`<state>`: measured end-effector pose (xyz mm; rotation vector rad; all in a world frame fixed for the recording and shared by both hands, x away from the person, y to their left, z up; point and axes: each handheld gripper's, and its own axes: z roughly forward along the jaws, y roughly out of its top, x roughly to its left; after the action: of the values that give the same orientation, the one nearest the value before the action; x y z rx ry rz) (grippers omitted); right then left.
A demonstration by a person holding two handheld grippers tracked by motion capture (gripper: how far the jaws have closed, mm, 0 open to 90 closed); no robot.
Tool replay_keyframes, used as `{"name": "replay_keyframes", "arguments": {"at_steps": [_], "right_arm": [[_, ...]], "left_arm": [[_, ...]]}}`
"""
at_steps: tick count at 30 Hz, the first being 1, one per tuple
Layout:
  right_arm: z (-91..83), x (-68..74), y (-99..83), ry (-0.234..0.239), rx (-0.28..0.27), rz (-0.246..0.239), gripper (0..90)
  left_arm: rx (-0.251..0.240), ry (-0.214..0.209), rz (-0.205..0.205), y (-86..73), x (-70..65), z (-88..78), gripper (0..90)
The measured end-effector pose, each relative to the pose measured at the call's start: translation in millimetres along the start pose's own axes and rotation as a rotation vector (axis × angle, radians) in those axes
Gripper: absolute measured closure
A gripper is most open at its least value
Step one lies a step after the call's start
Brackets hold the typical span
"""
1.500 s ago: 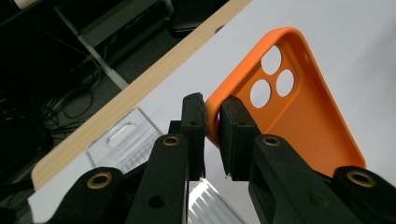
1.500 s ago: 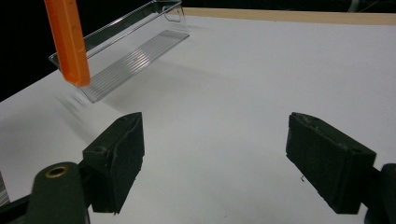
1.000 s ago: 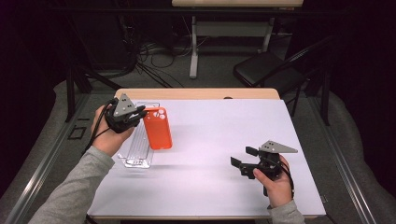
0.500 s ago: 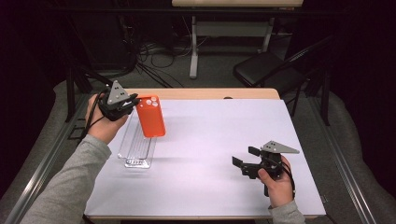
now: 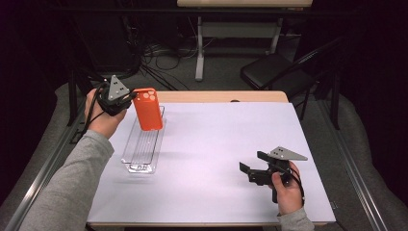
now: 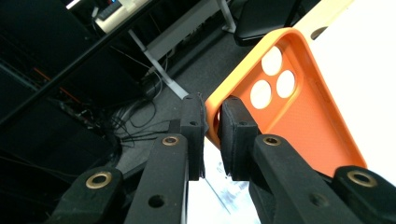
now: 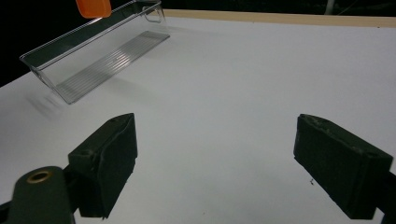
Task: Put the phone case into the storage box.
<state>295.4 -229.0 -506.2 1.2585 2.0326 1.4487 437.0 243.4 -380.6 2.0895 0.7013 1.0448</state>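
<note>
An orange phone case [image 5: 147, 109] hangs upright in the air above the far end of a clear plastic tray [image 5: 142, 149]. My left gripper [image 5: 131, 98] is shut on the case's top corner, beside the camera holes. In the left gripper view the two jaws pinch the rim of the case [image 6: 299, 102] at my left gripper [image 6: 212, 109]. My right gripper [image 5: 251, 166] rests low at the near right of the table, open with nothing between its jaws, which have just been opening. The right gripper view has my right gripper [image 7: 215, 154] over bare table, with the tray [image 7: 93, 60] and the case's lower end [image 7: 93, 8] far off.
The white table [image 5: 216, 139] has a wooden far edge. A black chair [image 5: 274, 72], a desk leg and cables stand on the dark floor beyond it. A grey rail runs along each side of the table.
My left gripper has carried the orange case up and toward the far left, from over the tray's middle to over its far end. The right hand has stayed put.
</note>
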Motion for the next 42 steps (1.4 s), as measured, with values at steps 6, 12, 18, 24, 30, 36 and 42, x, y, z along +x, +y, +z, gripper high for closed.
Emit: {"name": "replay_keyframes", "arguments": {"at_steps": [6,12,18,24,30,36,42], "right_arm": [[0.2,-0.3,-1.1,-0.013,0.001,-0.013,13.2],[-0.3,0.1,-1.8,-0.016,-0.005,-0.008,13.2],[-1.0,0.2,-2.4,-0.023,-0.007,-0.006,13.2],[-2.8,0.3,-1.9,-0.031,-0.014,-0.003,13.2],[-3.0,0.9,-1.8,-0.034,-0.019,-0.003,13.2],[-3.8,0.5,-2.3,-0.039,-0.025,-0.005,13.2],[-5.4,-1.0,-2.8,-0.043,-0.029,0.002,13.2]], "left_arm": [[-0.016,0.008,0.003,-4.5,6.2,9.0,80.5],[-0.027,0.004,0.005,-9.0,12.9,16.9,80.5],[-0.029,0.017,0.016,-15.1,19.1,26.5,80.5],[-0.048,0.027,0.036,-19.4,23.2,37.4,80.5],[-0.049,0.039,0.059,-23.2,24.9,48.8,80.5],[-0.031,0.054,0.071,-29.0,27.0,60.0,80.4],[-0.034,0.062,0.082,-33.1,25.0,69.1,80.4]]}}
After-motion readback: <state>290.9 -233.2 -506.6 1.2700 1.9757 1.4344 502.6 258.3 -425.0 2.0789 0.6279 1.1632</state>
